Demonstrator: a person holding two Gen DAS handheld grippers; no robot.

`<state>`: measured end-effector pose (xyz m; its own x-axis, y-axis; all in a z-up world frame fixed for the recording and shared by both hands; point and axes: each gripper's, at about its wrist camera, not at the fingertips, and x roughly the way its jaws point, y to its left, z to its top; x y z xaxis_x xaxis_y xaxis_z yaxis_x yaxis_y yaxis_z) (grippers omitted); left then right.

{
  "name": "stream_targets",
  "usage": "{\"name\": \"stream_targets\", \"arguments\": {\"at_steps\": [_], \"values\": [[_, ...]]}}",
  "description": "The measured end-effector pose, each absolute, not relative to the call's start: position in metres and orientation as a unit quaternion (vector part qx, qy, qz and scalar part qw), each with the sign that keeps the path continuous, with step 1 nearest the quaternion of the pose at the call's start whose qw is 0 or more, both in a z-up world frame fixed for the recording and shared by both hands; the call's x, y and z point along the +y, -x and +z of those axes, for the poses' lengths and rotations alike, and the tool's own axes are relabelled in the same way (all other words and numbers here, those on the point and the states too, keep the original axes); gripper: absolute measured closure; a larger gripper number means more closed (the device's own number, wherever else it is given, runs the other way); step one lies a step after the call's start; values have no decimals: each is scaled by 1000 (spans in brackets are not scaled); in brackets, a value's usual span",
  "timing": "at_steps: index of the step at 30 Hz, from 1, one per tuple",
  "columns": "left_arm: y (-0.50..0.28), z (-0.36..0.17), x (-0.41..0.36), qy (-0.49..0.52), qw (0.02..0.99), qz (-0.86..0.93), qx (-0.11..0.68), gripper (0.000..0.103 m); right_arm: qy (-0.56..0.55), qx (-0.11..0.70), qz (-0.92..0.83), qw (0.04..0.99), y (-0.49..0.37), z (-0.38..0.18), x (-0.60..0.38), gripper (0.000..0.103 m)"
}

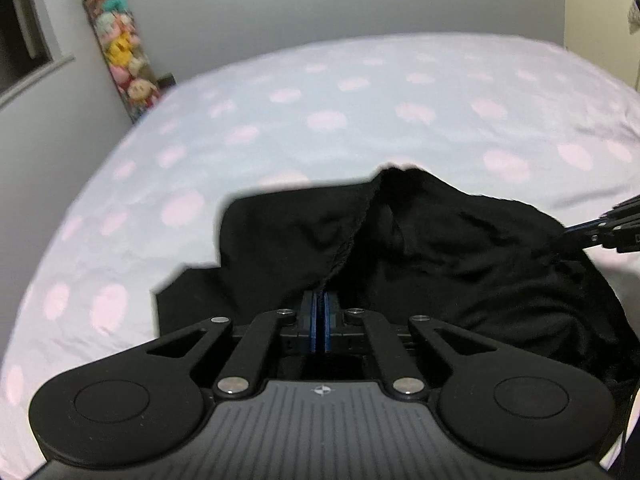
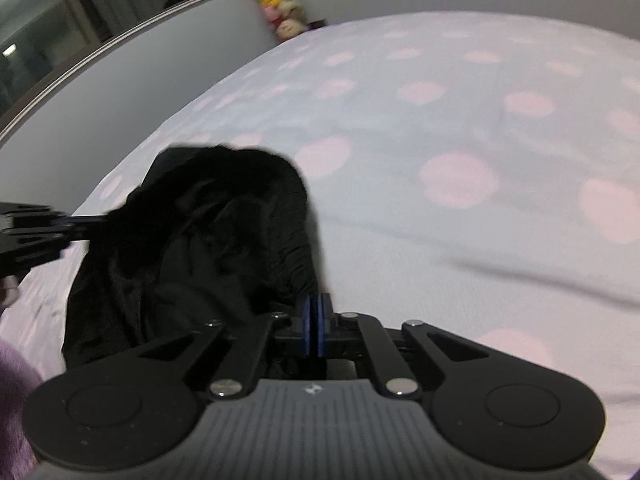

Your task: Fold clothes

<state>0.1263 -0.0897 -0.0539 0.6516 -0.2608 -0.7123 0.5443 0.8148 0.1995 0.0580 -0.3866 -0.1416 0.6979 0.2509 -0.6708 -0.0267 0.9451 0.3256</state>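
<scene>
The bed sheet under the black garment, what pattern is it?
The bed sheet is pale lavender with soft pink polka dots, clearest in the left wrist view.

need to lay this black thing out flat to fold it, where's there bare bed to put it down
Bare sheet runs beyond and to the right of the black garment, out to the far wall. More bare sheet lies left of it, toward the hanging plush toys. It is crowded near you: the left gripper and right gripper both pinch the bunched cloth.
</scene>
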Motion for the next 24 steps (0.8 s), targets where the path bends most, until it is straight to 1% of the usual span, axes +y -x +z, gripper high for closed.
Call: {"name": "stream_targets", "arguments": {"at_steps": [5, 11, 20, 24], "values": [[-125, -3, -69, -196, 908, -205, 307, 101, -94, 351, 21, 932, -45, -95, -401, 99], [-108, 51, -57, -190, 926, -206, 253, 101, -65, 312, -32, 947, -19, -35, -423, 99], [-81, 141, -74, -187, 947, -224, 132, 101, 1, 190, -83, 978, 26, 83, -430, 99], [-72, 169, -74, -176, 947, -243, 113, 101, 10, 144, -94, 985, 49, 128, -436, 99]]}}
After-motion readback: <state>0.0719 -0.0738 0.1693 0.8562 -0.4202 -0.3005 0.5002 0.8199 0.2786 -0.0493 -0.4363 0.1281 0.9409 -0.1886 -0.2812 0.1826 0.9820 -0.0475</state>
